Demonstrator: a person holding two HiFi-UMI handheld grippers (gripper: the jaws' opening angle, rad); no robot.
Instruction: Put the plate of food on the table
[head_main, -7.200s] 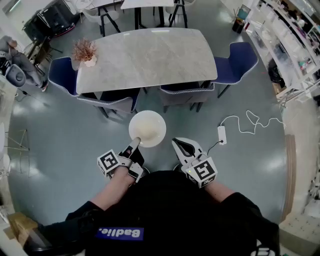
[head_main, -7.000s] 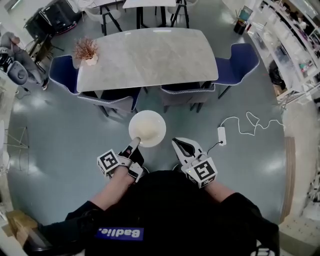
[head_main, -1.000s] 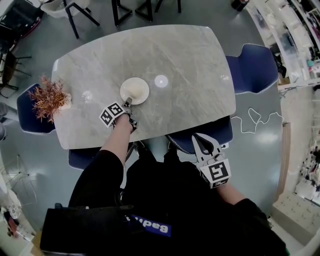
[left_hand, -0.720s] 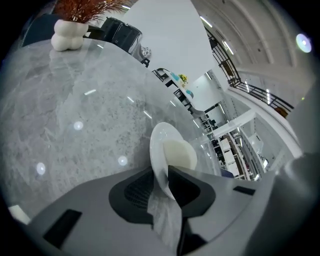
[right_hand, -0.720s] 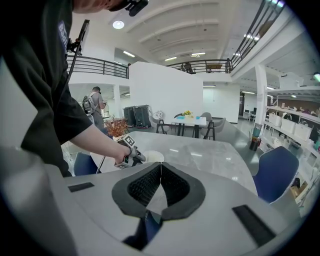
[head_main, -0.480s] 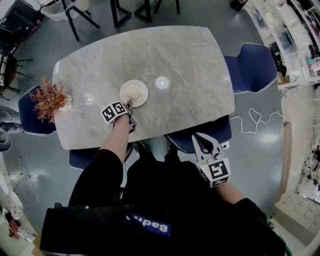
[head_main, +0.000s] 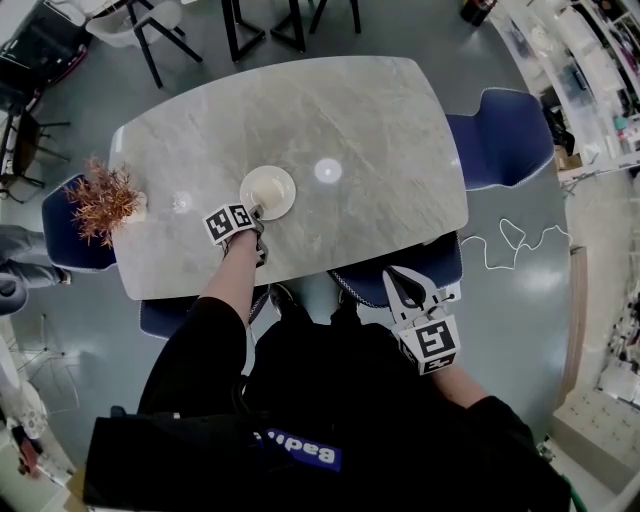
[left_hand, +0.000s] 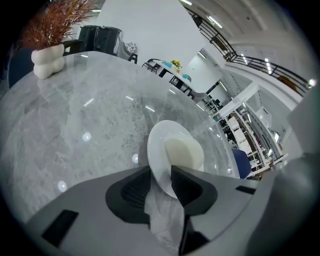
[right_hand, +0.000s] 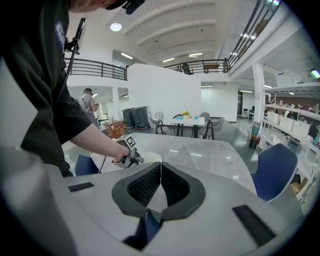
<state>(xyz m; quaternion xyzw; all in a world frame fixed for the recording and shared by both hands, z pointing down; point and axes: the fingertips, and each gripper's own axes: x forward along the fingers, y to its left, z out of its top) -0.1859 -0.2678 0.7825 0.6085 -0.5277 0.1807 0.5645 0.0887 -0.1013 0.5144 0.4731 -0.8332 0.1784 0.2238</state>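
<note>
Item under inspection: one round white plate (head_main: 268, 192) with a plain, unmarked rim. A smooth, pale cream mound of food (left_hand: 183, 153) sits at its centre and covers roughly the middle half of the dish. What the food is cannot be told.

Location: the plate rests on the grey marble-pattern table (head_main: 360, 130), in the left half of the top and nearer the person's edge than the far one. It stands well apart from the rust-coloured dried plant (head_main: 100, 196) in its white vase (left_hand: 47, 62) at the table's left end. The tabletop round the plate shows bright ceiling-light reflections.

Left gripper (head_main: 256, 211): it is positioned at the plate's near edge and angled down at the table. Its jaws have just been opening and now stand apart. The plate's near rim lies in the gap between the ribbed pads. The left pad stands clear of the rim, and contact on the right pad cannot be confirmed. The jaws are not clamped on the plate.

Right gripper (head_main: 400, 284): it is held off the table on the person's right, above a blue chair (head_main: 440, 262) pushed under the near edge. Its pads meet tip to tip with nothing between them.

Surroundings: a second blue chair (head_main: 498, 128) stands at the table's right end. A white cable (head_main: 515, 238) lies on the floor (head_main: 520, 330).
</note>
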